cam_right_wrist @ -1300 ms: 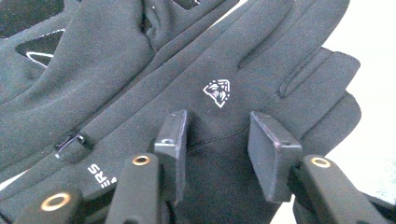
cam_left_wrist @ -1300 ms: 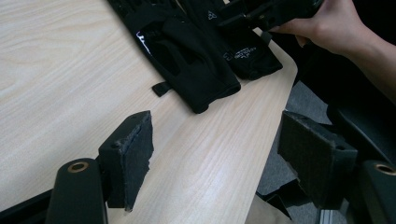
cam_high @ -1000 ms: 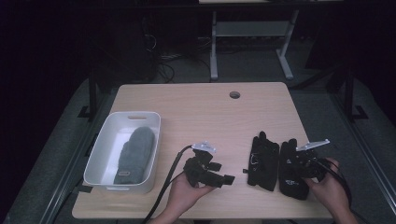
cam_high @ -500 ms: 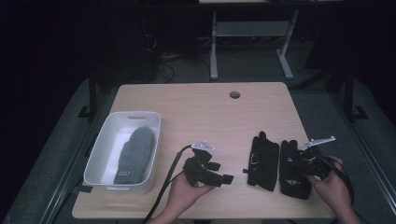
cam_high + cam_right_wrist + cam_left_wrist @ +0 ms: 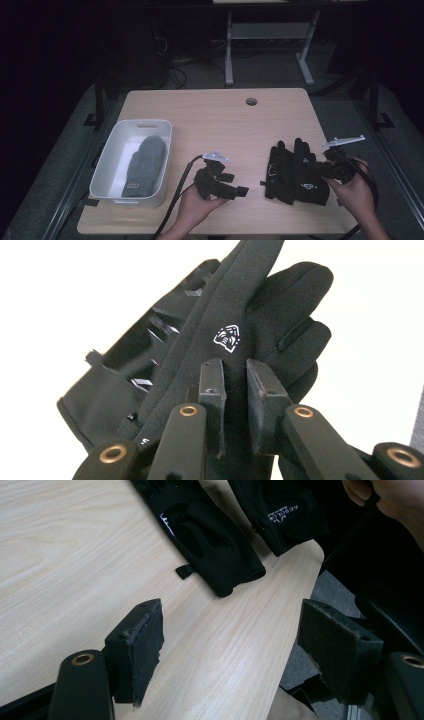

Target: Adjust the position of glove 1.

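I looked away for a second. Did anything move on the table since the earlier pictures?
Only a little. The right gripper edged slightly right and toward the near edge, jaws nearly closed over the nearer black glove. The left gripper stayed put, jaws open. The other black glove, the grey mitten and its white bin did not move.

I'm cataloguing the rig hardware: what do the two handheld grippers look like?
Both are black. The left gripper has two blocky jaws faced with dark fuzzy pads and brass-coloured pivot rivets, and trails a black cable. The right gripper matches. Each carries a pale grey three-cornered plate.
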Tool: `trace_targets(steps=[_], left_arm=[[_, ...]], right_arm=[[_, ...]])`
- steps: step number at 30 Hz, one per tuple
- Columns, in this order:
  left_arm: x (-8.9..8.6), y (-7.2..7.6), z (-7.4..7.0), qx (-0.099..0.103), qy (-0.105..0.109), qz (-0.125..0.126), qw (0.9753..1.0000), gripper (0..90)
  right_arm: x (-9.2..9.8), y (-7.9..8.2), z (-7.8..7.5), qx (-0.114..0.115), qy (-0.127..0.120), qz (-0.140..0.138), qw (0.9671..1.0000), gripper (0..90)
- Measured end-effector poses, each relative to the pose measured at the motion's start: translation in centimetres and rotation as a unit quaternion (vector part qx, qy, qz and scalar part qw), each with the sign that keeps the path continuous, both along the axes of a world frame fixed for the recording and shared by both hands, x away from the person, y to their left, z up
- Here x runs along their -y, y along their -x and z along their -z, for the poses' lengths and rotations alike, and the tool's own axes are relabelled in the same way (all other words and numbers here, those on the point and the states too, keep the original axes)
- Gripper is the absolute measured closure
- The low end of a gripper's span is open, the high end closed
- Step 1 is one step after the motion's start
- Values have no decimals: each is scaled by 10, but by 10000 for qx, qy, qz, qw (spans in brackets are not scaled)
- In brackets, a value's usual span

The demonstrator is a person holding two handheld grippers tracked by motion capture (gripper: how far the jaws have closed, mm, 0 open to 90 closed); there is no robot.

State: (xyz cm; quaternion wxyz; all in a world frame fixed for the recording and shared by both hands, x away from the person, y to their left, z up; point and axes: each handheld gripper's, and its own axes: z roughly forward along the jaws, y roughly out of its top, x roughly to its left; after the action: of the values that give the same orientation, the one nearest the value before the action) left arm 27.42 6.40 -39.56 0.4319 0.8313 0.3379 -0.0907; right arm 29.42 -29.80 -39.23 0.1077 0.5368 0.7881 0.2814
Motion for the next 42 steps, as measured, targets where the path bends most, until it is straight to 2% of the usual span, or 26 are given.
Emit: trace_targets(steps=[6, 12, 20, 24, 28, 33, 35, 36, 38, 42], left_arm=[[-2, 0, -1, 16, -11, -14, 10000, 266], [-6, 1, -1, 34, -19, -47, 10000, 266], [-8, 0, 0, 10, -33, -54, 10000, 266], [-9, 0, 1, 15, -53, -47, 10000, 266], [-8, 2, 3, -8, -53, -45, 10000, 266], [-9, 1, 4, -18, -79, -52, 10000, 266], [-10, 1, 5, -19, -76, -59, 10000, 266], [-10, 1, 5, -20, -78, -56, 10000, 266], [-10, 1, 6, -19, -92, -56, 9999, 266], [-9, 0, 8, -48, -101, -70, 9999, 266]], right_arm=[[-20, -10, -5, -15, -64, -90, 9999, 778], [-40, -20, -3, -46, -107, -124, 9999, 774], [-52, -28, 6, -98, -80, -18, 9999, 770], [-58, -29, 14, -212, -78, 146, 9996, 763], [-63, -29, 22, -267, -22, 160, 9995, 740], [-64, -27, 26, -321, -40, 61, 9995, 617], [-60, -24, 24, -250, -74, 27, 9997, 579], [-57, -23, 23, -112, -66, -30, 9999, 571], [-53, -18, 20, -1, 14, -32, 10000, 593], [-41, -4, 20, -4, -9, 27, 10000, 703]])
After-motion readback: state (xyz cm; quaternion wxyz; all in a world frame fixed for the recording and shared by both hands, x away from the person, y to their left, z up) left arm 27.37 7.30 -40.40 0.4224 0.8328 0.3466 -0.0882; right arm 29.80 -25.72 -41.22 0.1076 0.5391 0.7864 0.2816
